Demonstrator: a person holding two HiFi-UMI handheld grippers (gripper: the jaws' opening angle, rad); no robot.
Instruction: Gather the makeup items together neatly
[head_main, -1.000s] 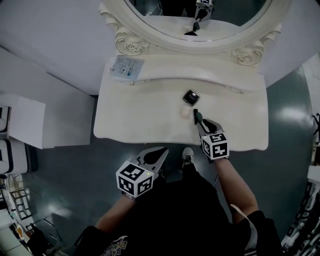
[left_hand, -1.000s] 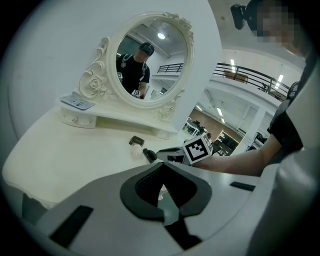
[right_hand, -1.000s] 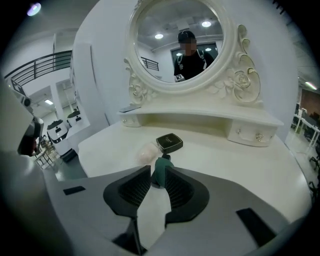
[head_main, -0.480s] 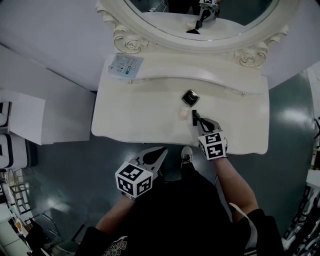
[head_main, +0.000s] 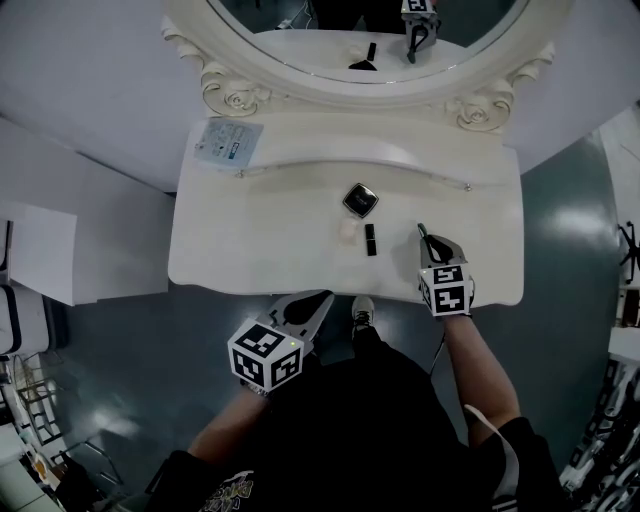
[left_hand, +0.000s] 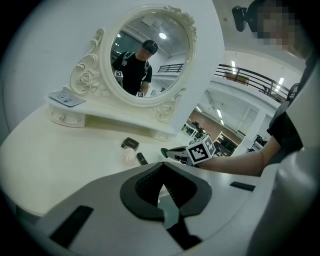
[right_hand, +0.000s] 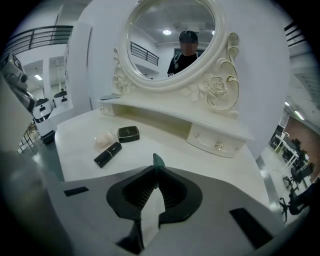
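Note:
A black lipstick (head_main: 371, 239) (right_hand: 107, 154) lies flat on the white dressing table (head_main: 260, 240), beside a pale round item (head_main: 347, 230) (right_hand: 104, 141). A black compact (head_main: 360, 199) (right_hand: 128, 133) sits just behind them. My right gripper (head_main: 422, 232) (right_hand: 156, 167) hovers over the table to the right of the lipstick, apart from it. Its jaws have just been closing and now stand shut with nothing between them. My left gripper (head_main: 318, 303) (left_hand: 162, 167) is shut and empty, in front of the table's front edge. From it I see the three items (left_hand: 142, 158) and the right gripper (left_hand: 165, 152).
A flat pale packet (head_main: 227, 143) lies on the raised shelf at the back left. An oval mirror (head_main: 370, 40) in an ornate frame stands behind the shelf. A small drawer with a knob (right_hand: 218, 145) sits under the shelf at the right. Dark floor (head_main: 120, 340) surrounds the table.
My right gripper has pulled away to the right from the lipstick, which now lies alone next to the pale item. The left gripper has barely shifted.

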